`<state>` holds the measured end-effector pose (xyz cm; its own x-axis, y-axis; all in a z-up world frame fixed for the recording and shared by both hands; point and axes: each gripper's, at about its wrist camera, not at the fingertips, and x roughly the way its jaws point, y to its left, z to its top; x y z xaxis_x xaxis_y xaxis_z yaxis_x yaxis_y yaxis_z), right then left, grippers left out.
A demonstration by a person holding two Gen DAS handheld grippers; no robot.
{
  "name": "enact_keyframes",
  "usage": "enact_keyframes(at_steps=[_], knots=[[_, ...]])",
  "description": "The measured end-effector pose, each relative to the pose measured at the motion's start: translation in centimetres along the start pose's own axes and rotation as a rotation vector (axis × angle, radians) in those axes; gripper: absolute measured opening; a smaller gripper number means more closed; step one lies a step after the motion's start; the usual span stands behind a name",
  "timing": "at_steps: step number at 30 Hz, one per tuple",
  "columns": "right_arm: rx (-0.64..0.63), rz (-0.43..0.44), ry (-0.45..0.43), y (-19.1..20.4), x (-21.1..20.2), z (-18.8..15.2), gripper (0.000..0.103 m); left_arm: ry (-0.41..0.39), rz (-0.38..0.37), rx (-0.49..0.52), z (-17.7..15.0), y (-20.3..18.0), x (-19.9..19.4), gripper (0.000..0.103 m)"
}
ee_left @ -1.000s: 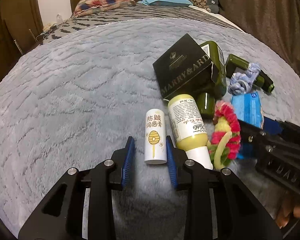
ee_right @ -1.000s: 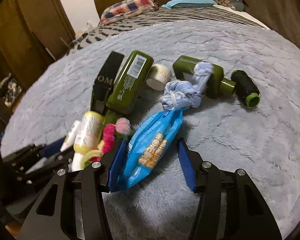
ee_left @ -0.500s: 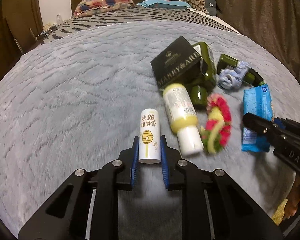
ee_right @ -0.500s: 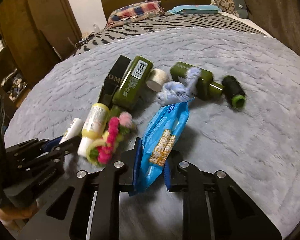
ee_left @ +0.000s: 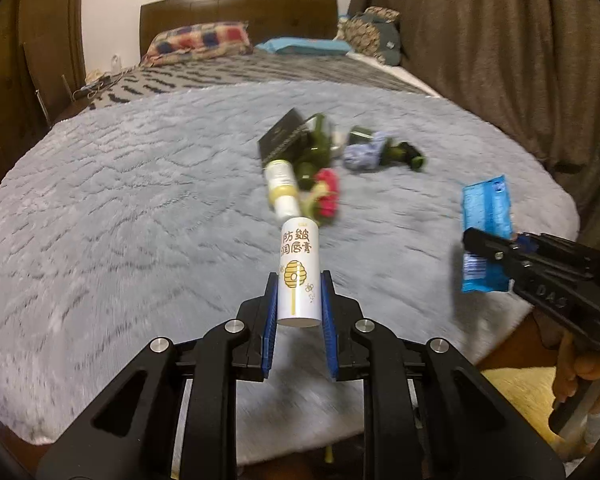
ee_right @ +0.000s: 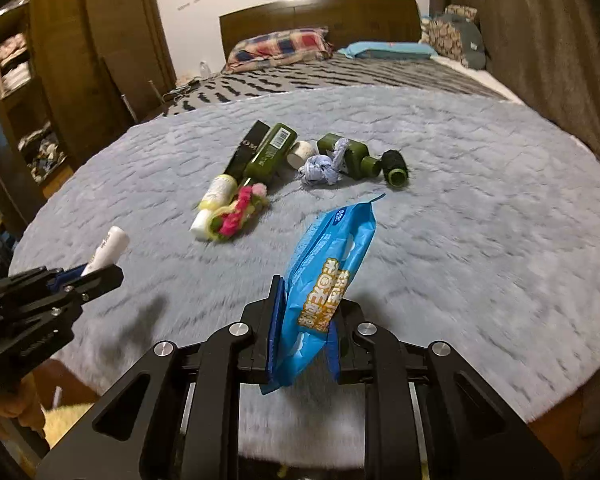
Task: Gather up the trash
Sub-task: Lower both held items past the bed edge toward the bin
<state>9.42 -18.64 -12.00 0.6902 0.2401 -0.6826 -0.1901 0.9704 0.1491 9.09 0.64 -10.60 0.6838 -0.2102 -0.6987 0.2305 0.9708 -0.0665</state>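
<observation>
Above grey blanket (ee_left: 140,208) on bed: left gripper (ee_left: 298,300) clamps white lip-balm tube (ee_left: 299,276), lifted clear of bedding. Centre, well apart: black box (ee_right: 247,148), green bottles (ee_right: 270,154), yellow bottle (ee_right: 216,196), pink flower ring (ee_right: 238,216) remain lying. Right gripper (ee_right: 304,336) pinches blue snack wrapper (ee_right: 324,276), held aloft.

**A lived-in bedroom at home**

This is a home bedroom. A wide bed (ee_right: 380,80) fills the room, spread with a fluffy grey blanket (ee_right: 480,208) over a dark-patterned cover, backed by a brown wooden headboard (ee_right: 320,12). A plaid pillow (ee_right: 278,44), a blue pillow (ee_right: 388,49) and a patterned cushion (ee_right: 456,36) lie at its head. Brown curtains (ee_right: 540,40) hang along one side, and a wooden wardrobe (ee_right: 80,40) with open shelves of folded clothes (ee_right: 14,64) stands on the other.
</observation>
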Motion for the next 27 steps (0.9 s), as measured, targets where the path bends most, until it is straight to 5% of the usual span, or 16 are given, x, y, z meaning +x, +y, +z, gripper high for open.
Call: enact_keyframes(at_steps=[10, 27], knots=[[-0.028, -0.002, -0.002, 0.4, -5.5, -5.5, 0.020, -0.027, -0.041, 0.003, -5.2, -3.0, -5.3, 0.018], [-0.049, 0.020, 0.228, 1.0, -2.1, -15.0, 0.020, 0.227, -0.100, 0.006, -15.4, -5.0, 0.1, 0.018]])
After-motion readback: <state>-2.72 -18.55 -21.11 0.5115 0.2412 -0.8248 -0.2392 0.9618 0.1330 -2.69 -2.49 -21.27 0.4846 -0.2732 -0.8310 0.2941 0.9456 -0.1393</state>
